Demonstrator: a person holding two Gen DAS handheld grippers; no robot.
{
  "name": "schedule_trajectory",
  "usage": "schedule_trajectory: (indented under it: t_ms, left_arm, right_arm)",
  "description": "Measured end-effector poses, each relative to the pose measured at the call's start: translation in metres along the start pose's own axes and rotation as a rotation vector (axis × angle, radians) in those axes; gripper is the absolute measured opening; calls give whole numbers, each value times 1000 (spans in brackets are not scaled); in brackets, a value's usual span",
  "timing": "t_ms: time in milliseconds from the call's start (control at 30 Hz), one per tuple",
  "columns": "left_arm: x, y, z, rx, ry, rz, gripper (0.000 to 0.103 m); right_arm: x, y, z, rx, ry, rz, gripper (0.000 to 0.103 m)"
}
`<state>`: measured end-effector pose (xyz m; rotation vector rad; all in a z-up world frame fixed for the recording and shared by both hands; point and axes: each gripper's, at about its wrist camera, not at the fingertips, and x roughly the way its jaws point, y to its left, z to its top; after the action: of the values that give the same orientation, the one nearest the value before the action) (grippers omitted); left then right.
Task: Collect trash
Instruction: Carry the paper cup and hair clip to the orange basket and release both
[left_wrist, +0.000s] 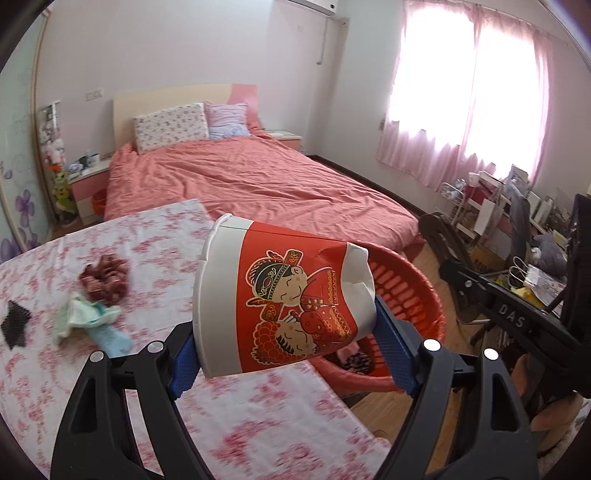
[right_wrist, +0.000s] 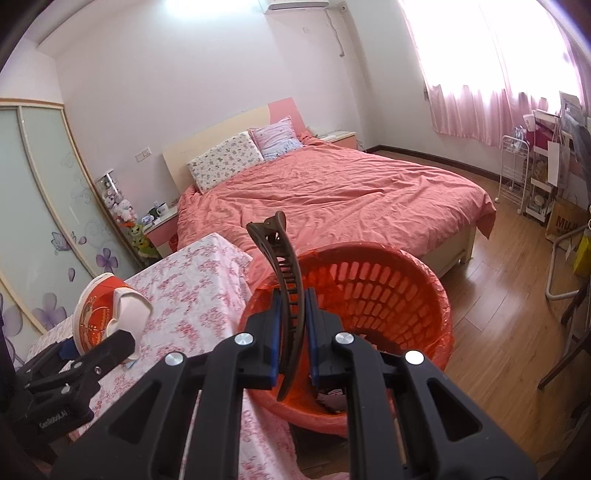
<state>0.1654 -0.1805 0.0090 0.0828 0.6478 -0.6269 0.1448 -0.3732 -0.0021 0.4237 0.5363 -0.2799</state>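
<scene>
My left gripper (left_wrist: 284, 350) is shut on a crushed red-and-white paper cup (left_wrist: 284, 295), held on its side above the table's right edge, close to the red basket (left_wrist: 413, 288). The cup also shows in the right wrist view (right_wrist: 107, 314). My right gripper (right_wrist: 291, 332) is shut on a brown hair claw clip (right_wrist: 284, 295), held upright over the near rim of the red basket (right_wrist: 369, 291). The basket is lined with a red bag and holds some scraps. On the table lie a crumpled green wrapper (left_wrist: 88, 321), a dark red scrunchie (left_wrist: 105, 277) and a black mesh piece (left_wrist: 14, 321).
The table (left_wrist: 258, 417) wears a pink floral cloth. A bed with a salmon cover (left_wrist: 258, 184) stands behind it. A dark chair (left_wrist: 443, 240) and cluttered shelves (left_wrist: 517, 206) are on the right. A wardrobe (right_wrist: 33, 206) stands on the left. The floor (right_wrist: 498, 314) is wood.
</scene>
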Motion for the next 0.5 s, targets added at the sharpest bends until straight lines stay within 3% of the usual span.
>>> schedule_trajectory:
  t_ms: [367, 433, 500]
  left_arm:
    - [58, -47, 6, 60, 50, -50, 82]
    - [67, -48, 6, 60, 70, -39, 86]
    - [73, -46, 3, 51, 89, -17, 90]
  right_arm:
    - [43, -50, 16, 99, 34, 28, 17]
    - [53, -55, 17, 101, 41, 20, 36]
    - [59, -57, 16, 102, 40, 4, 46]
